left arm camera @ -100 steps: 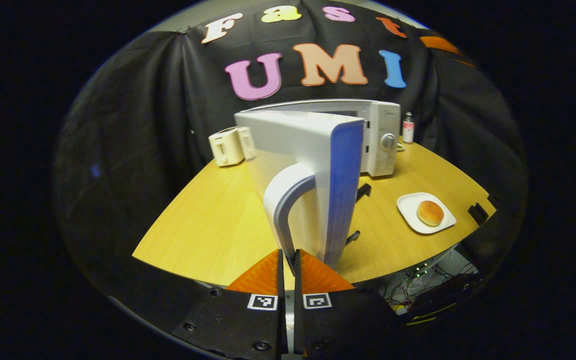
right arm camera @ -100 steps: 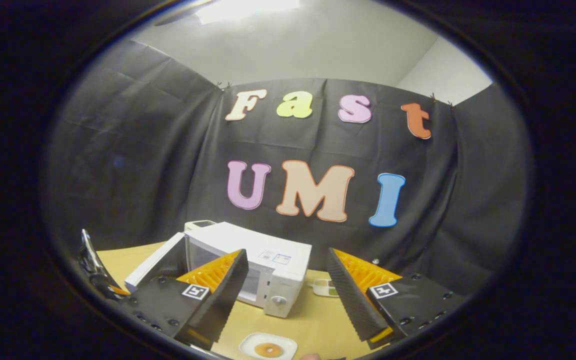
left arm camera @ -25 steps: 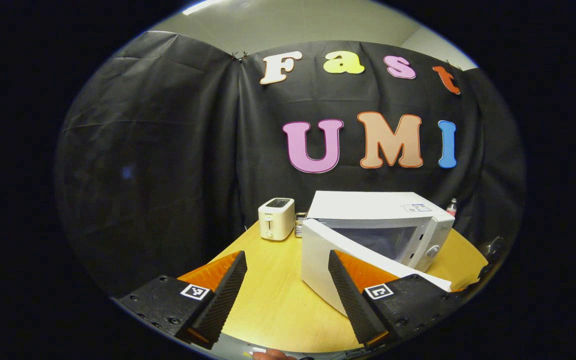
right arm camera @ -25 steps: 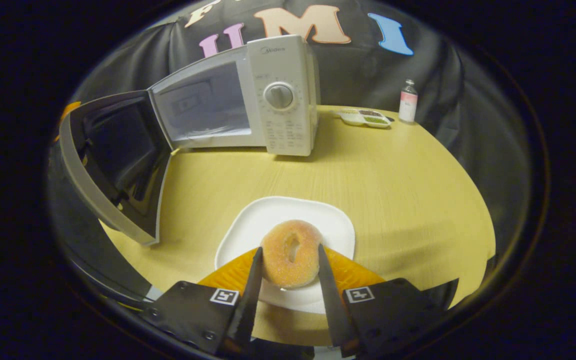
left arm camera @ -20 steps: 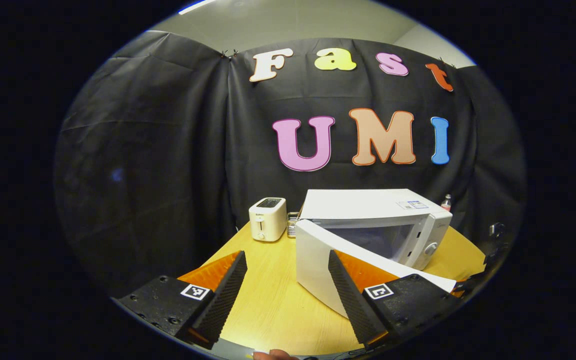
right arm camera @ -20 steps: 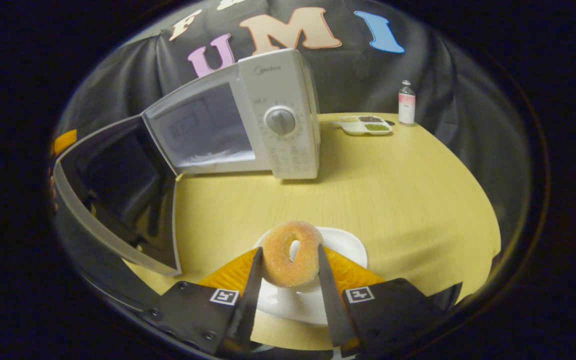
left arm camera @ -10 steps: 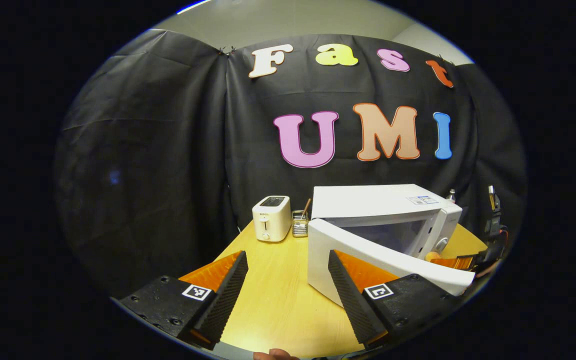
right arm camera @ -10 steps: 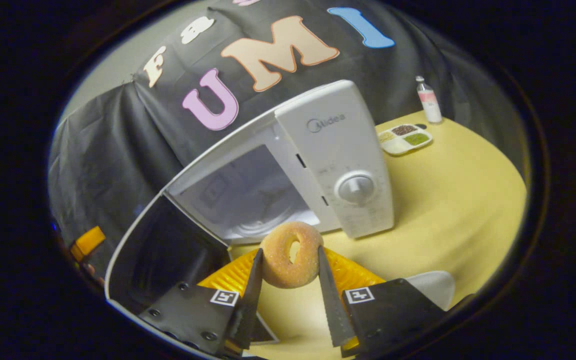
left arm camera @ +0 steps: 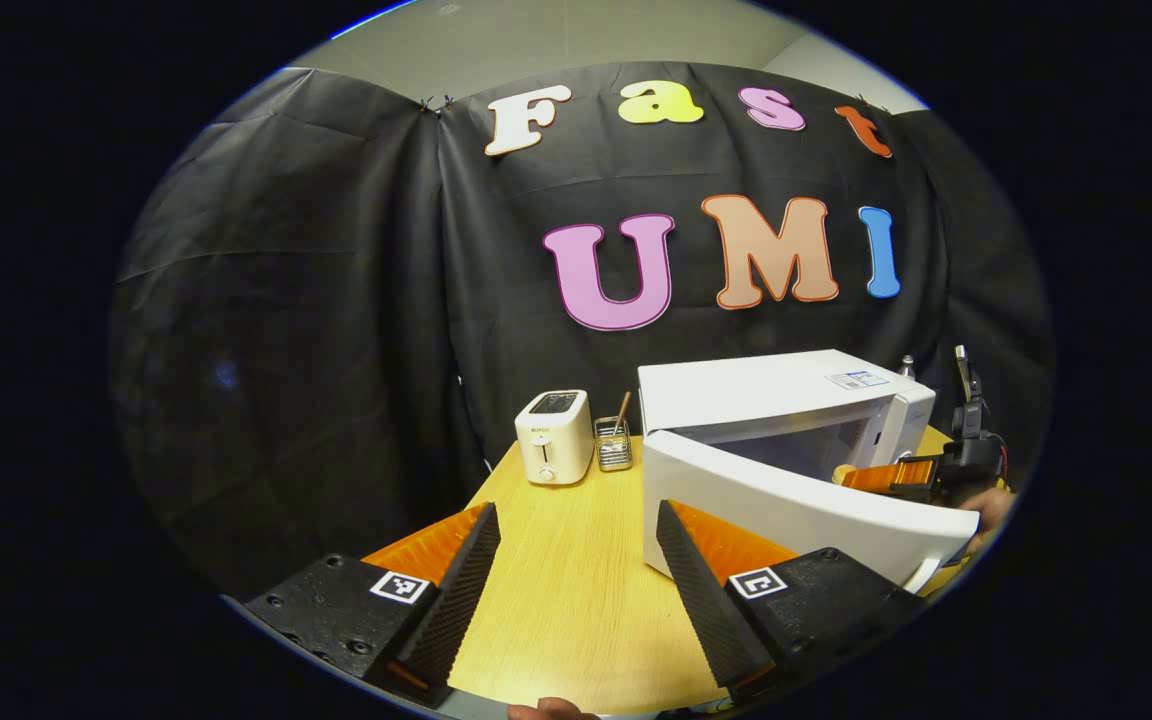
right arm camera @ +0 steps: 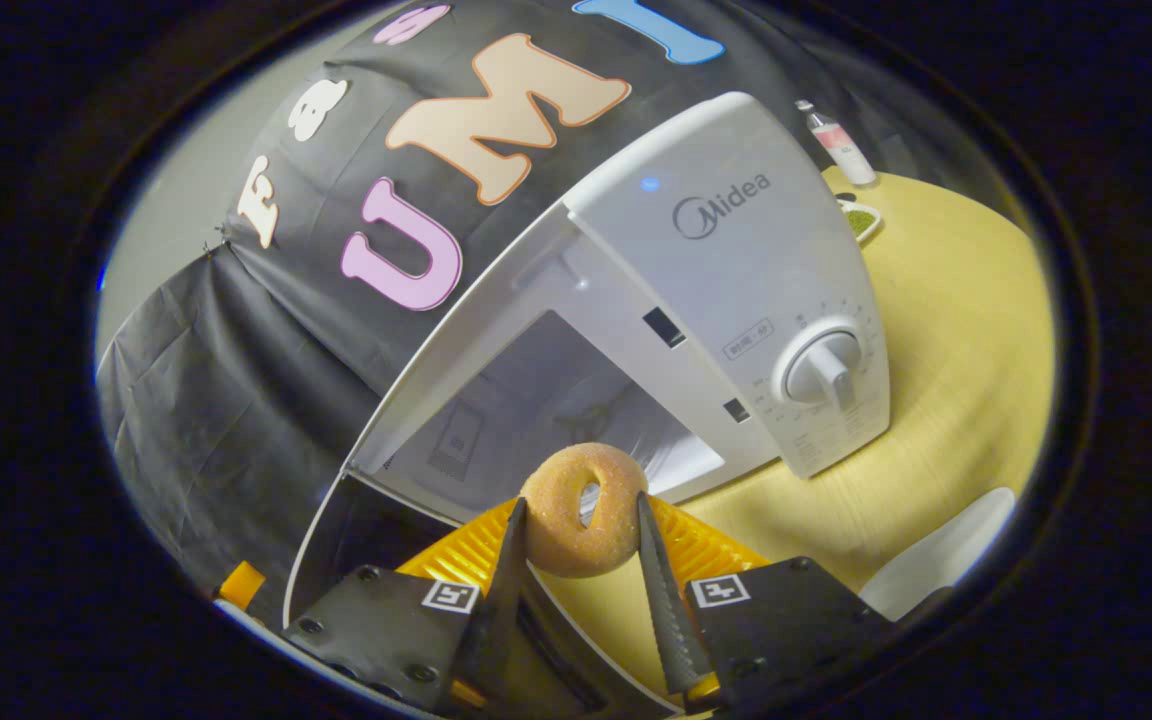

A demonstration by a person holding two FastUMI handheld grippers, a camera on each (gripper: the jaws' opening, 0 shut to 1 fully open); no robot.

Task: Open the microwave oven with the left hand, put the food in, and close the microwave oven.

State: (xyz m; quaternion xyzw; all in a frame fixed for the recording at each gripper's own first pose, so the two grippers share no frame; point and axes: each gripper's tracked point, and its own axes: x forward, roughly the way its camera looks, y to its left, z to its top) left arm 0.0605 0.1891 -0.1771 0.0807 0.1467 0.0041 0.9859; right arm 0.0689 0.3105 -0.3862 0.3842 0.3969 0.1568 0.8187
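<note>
Right gripper [right arm camera: 578,535]: jaws clamped on doughnut [right arm camera: 581,508], near open microwave [right arm camera: 726,290] mouth.
Left gripper [left arm camera: 576,560]: jaws open, above tabletop [left arm camera: 566,590].

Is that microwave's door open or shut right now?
Open: the microwave door is swung out from the microwave, its cavity exposed.

Right claw [right arm camera: 579,545] grips donut [right arm camera: 583,509] before open microwave [right arm camera: 656,330]

1. In the right gripper view, the white plate [right arm camera: 941,575] is cut off at the picture's lower right edge.
2. The small dish [right arm camera: 861,220] near the table's far edge shows partly, behind the microwave oven [right arm camera: 736,290].
3. In the left gripper view, the open door [left arm camera: 796,505] hides the cavity's lower part.
</note>
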